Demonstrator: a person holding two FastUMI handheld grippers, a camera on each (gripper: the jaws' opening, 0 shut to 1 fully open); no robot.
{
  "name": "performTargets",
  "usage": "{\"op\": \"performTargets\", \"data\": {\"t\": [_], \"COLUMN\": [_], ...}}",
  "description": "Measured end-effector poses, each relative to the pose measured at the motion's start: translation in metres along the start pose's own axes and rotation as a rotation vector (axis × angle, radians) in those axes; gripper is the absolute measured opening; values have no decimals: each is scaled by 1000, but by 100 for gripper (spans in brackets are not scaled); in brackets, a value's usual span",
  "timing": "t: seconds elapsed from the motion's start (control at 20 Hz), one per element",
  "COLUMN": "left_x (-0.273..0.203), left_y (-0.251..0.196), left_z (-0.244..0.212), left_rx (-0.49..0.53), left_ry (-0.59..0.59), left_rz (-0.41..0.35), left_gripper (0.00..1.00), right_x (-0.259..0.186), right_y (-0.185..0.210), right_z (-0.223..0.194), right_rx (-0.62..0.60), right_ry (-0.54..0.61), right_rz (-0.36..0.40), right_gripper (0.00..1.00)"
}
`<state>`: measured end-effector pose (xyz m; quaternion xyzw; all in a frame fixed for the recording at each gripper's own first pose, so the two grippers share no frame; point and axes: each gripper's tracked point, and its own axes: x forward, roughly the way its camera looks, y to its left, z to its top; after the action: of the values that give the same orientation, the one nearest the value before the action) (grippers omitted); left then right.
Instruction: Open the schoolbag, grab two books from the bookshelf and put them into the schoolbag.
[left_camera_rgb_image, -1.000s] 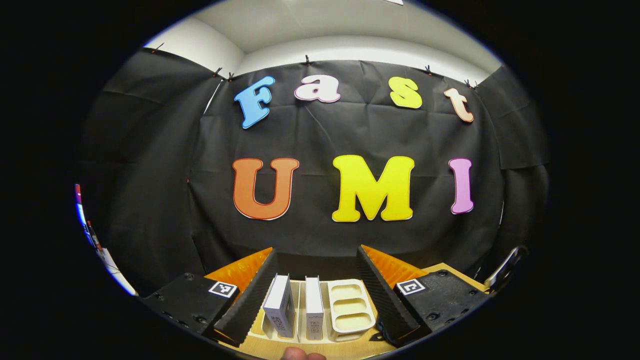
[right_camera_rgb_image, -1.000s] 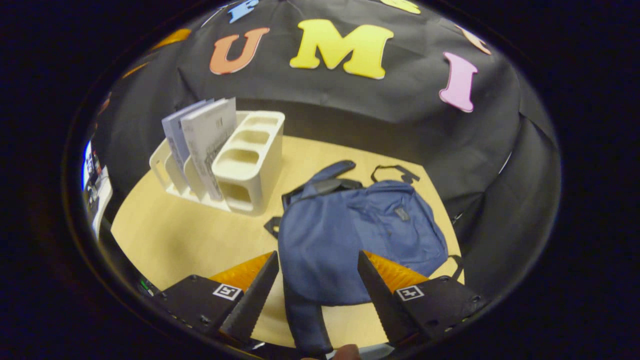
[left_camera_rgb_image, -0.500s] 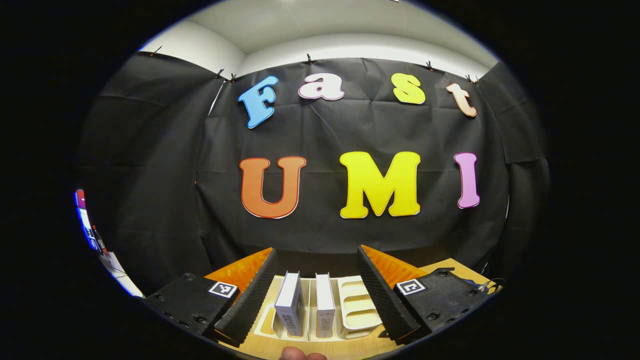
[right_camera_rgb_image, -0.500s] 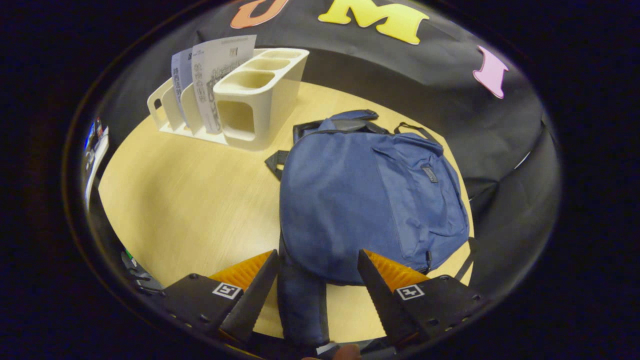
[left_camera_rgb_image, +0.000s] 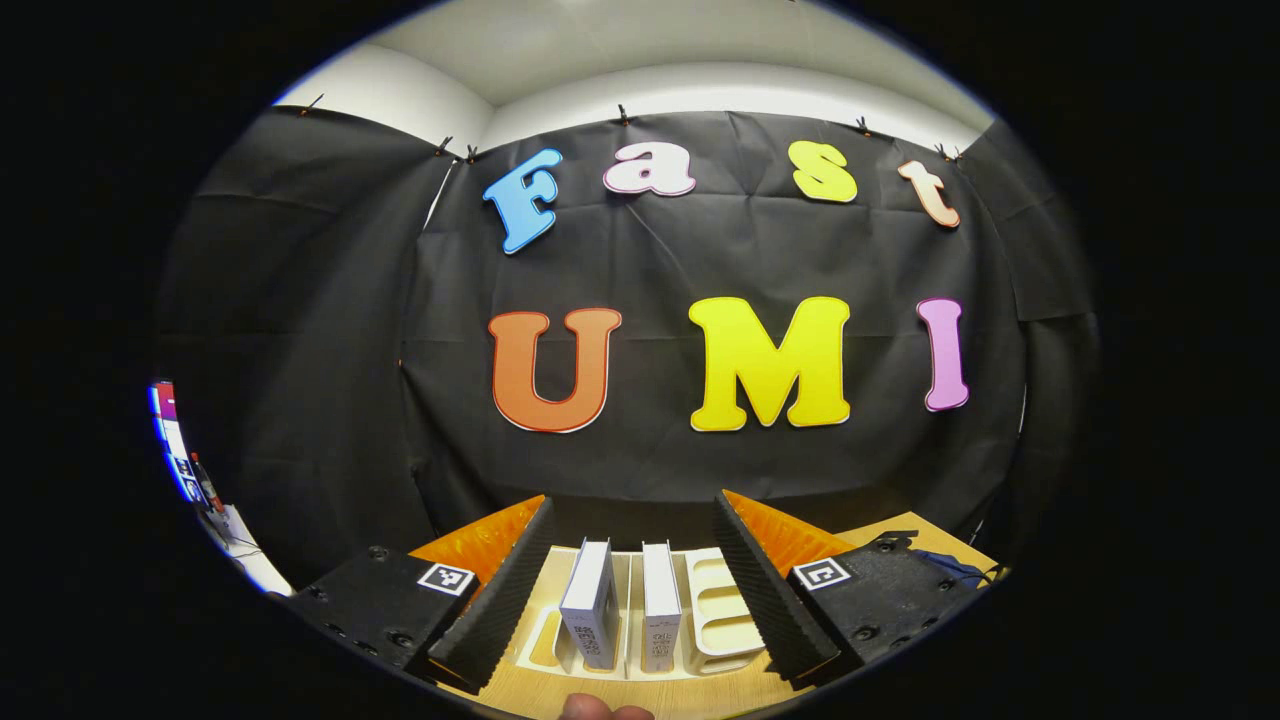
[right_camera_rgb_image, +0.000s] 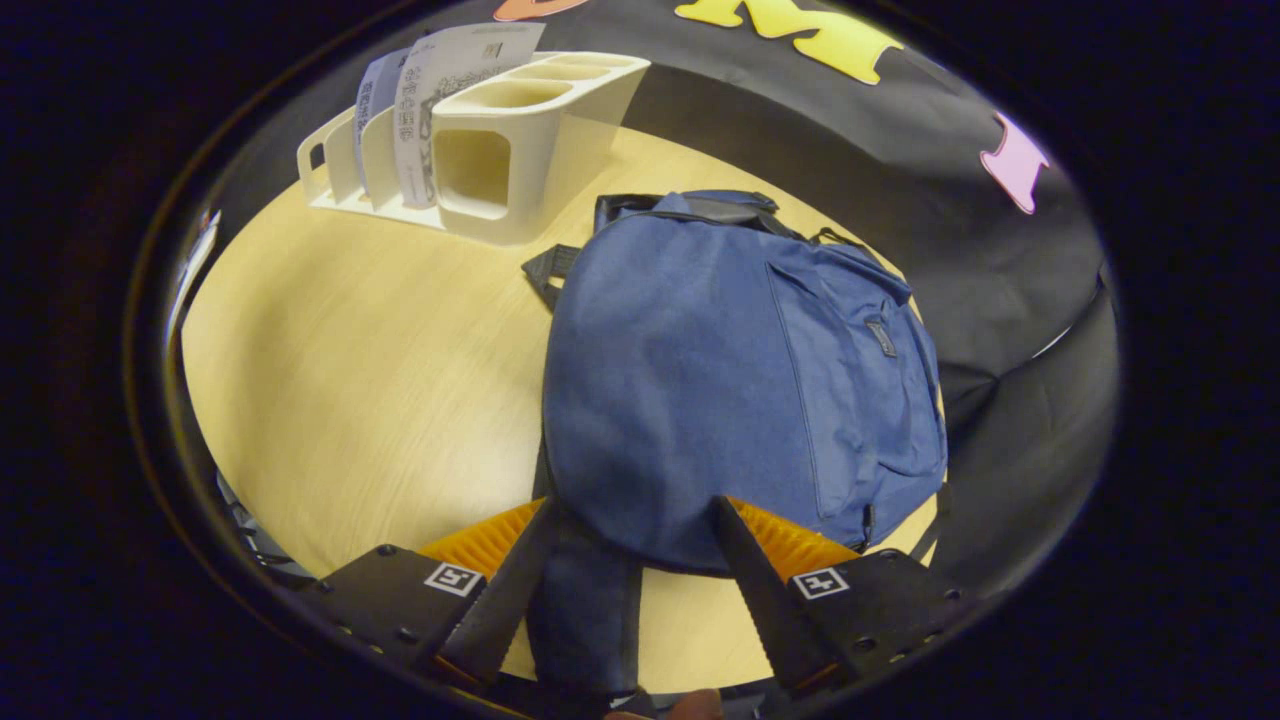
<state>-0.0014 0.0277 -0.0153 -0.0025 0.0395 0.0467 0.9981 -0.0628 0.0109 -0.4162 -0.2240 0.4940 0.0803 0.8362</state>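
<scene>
Left gripper (left_camera_rgb_image: 632, 505): jaws spread wide, holding nothing, aimed at the cream bookshelf (left_camera_rgb_image: 725, 615) at 6 o'clock, where two books (left_camera_rgb_image: 590, 603) stand upright between the fingers' lines. Right gripper (right_camera_rgb_image: 630, 505): jaws wide, nothing gripped, poised over the near edge of the blue schoolbag (right_camera_rgb_image: 730, 370), a strap (right_camera_rgb_image: 585, 610) running between the fingers. Schoolbag lies flat and closed on the wooden table (right_camera_rgb_image: 350, 360); in the right gripper view the bookshelf sits at 11 o'clock.

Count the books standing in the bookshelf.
2. Both stand upright in the bookshelf's slots: one book nearer its open end, the other book beside it, next to the cup compartments. None seems hidden.
</scene>
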Motion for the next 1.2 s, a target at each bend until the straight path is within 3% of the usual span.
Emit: {"op": "performTargets", "data": {"t": [0.45, 0.5, 0.6, 0.65, 0.7, 0.8, 0.85, 0.9, 0.95, 1.05, 1.15, 1.2], "left_x": [3, 2, 2, 2, 2, 1, 1, 1, 2, 2, 2, 2], "left_y": [-6, -6, -7, -7, -8, -8, -8, -8, -8, -7, -6, -6], "left_z": [-2, -2, -4, -4, -4, -4, -5, -5, -5, -6, -6, -7], "left_rx": [10, 8, 1, 0, -1, -2, -3, -4, -6, -8, -10, -12], "left_ry": [0, 1, 4, 5, 4, 4, 4, 5, 6, 8, 8, 9], "left_rz": [-14, -14, -16, -16, -16, -17, -18, -18, -18, -17, -15, -15], "left_gripper": [99, 99, 99, 99, 99, 99, 99, 99, 99, 99, 99, 99], "right_x": [7, 6, 3, 0, -2, -6, -7, -9, -11, -17, -22, -24], "right_y": [-4, -7, -9, -11, -10, -12, -13, -14, -16, -17, -22, -24], "right_z": [5, 6, 10, 12, 15, 19, 20, 22, 24, 31, 38, 40], "right_rx": [33, 41, 75, 84, 88, 91, 93, 97, 102, 124, 134, 133], "right_ry": [-13, -20, -33, -45, -54, -73, -82, -91, -101, -127, -151, -159], "right_rz": [10, 10, 18, 19, 26, 23, 20, 18, 16, 28, 26, 19], "right_gripper": [94, 98, 80, 89, 82, 82, 74, 80, 73, 80, 60, 56]}}
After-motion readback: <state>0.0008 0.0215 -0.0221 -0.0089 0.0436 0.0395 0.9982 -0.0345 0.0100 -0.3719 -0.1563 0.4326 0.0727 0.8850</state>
